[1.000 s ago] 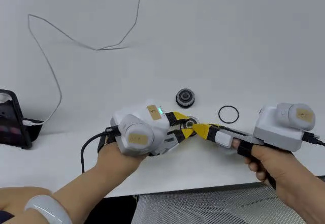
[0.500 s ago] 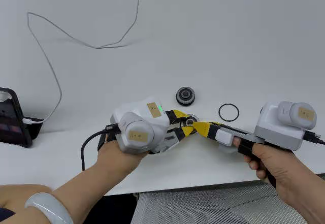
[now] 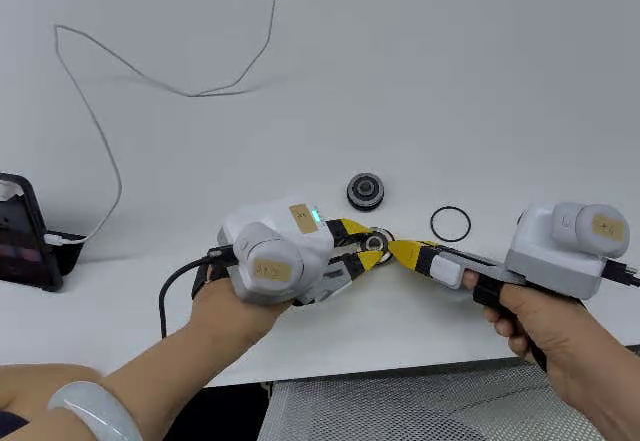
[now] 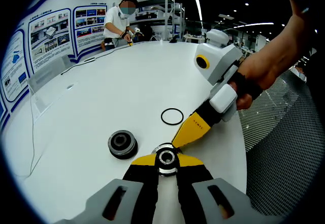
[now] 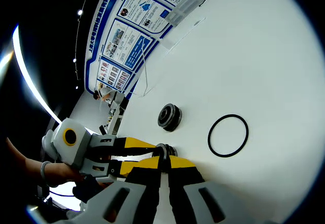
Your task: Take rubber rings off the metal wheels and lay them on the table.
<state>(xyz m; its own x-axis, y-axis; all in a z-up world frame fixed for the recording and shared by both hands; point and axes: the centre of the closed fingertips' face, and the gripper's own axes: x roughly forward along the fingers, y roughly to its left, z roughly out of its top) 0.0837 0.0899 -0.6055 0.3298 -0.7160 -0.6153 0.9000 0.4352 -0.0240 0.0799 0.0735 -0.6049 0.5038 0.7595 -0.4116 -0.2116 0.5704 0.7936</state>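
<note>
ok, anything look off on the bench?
Nothing stands out. One rubber ring lies flat on the table near a loose wheel. The left gripper clamps a second wheel, and the right gripper has its tips at that wheel's rim. No spill or damage shows.

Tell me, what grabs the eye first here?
Two yellow-tipped grippers meet near the front of the white table: the left gripper clamps a small metal wheel, the right gripper's closed tip touching its rim. Behind them lie a second wheel and a loose black rubber ring.
</note>
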